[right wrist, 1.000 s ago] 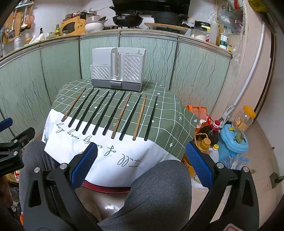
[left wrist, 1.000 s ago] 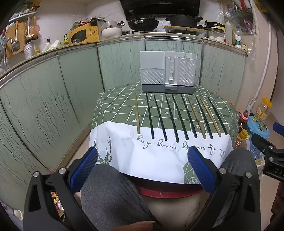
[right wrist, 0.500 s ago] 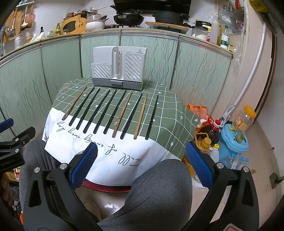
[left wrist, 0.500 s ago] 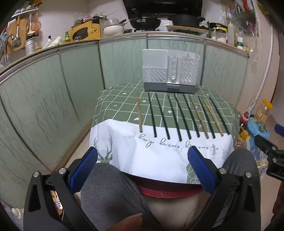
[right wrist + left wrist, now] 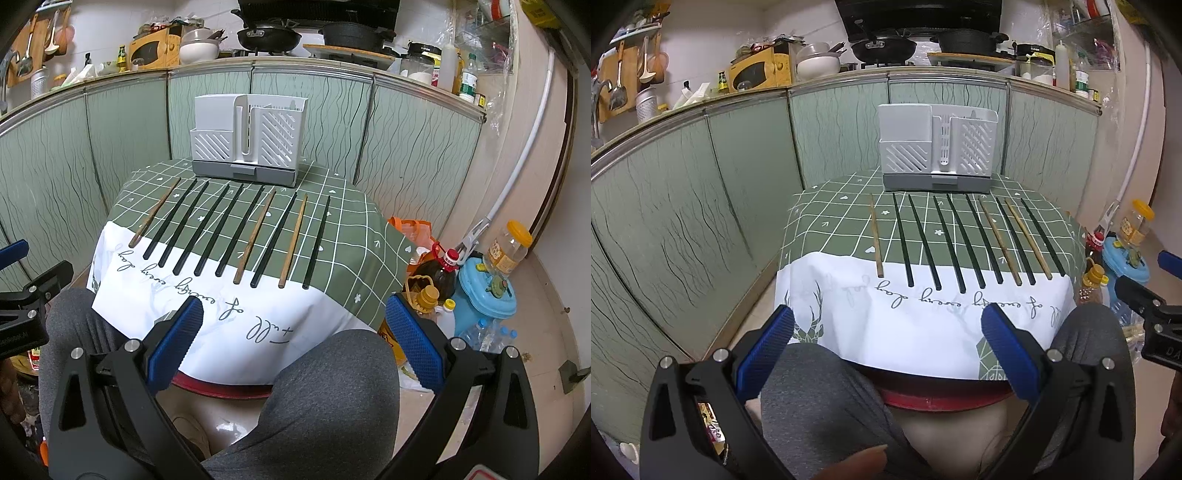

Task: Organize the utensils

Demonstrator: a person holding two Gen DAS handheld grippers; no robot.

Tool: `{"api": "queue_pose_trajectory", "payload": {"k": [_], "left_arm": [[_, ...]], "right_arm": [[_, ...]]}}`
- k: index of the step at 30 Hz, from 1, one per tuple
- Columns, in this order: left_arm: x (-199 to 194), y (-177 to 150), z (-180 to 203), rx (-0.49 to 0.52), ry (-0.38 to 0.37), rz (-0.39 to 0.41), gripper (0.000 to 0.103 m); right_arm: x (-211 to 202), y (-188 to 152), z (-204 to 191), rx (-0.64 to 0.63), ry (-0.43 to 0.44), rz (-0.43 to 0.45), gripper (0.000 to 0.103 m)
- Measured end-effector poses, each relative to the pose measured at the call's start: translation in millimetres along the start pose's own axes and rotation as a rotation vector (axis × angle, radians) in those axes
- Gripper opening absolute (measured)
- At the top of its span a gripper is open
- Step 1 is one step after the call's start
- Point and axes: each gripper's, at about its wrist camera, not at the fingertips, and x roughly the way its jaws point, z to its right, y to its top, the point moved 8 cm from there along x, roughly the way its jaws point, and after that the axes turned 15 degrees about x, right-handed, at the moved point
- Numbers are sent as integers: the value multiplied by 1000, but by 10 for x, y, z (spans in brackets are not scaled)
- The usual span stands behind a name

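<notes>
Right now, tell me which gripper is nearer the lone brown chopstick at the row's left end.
Left. The left gripper hangs low, almost straight before the chopstick. The right gripper sits off toward the row's right end, farther away. Both are open.

You're in a home kitchen | pans (image 5: 884,47) on a stove behind green-panelled counter (image 5: 746,155) | microwave (image 5: 759,72), hanging ladles (image 5: 646,62) | oil bottles (image 5: 436,273) on floor | small clothed table (image 5: 347,229)
</notes>
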Motion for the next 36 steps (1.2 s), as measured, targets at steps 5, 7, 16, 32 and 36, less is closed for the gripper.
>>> {"api": "queue_pose_trajectory", "payload": {"k": [5, 7, 16, 32, 36], "left_arm": [[0, -9, -18, -8, -10, -2, 99], [6, -11, -24, -5, -6, -6, 99], [17, -21, -14, 3, -2, -3, 99], [70, -35, 46, 8, -39, -19, 99], [69, -25, 42, 21, -20, -17, 99]], "right_arm": [[3, -2, 2, 1, 1, -2, 95], [3, -3, 1, 1, 2, -2, 95], [12, -20, 1, -1, 1, -8, 95], [55, -18, 41, 7, 0, -19, 95], [66, -23, 50, 13, 6, -28, 95]]}}
